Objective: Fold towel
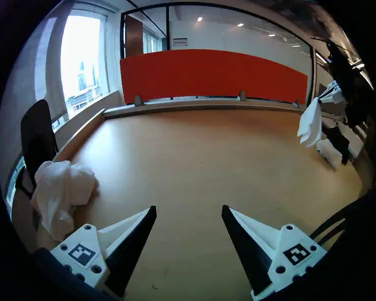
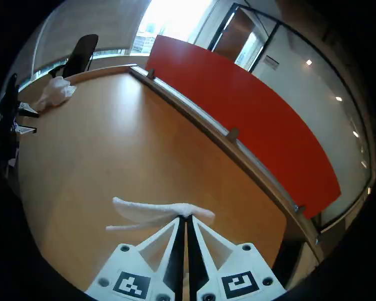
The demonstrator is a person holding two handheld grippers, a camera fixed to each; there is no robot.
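Note:
My right gripper is shut on a white towel, which spreads leftward from the fingertips just above the wooden table. In the left gripper view that same towel hangs from the right gripper at the far right, above the table. My left gripper stands open low over the table's near side, with nothing between its fingers. A crumpled pile of white towels lies to its left at the table edge; in the right gripper view the pile sits far off at the upper left.
A red partition runs along the table's far edge. A black chair stands behind the towel pile by the window. More white cloth lies below the hanging towel. A person's dark sleeve is at the right.

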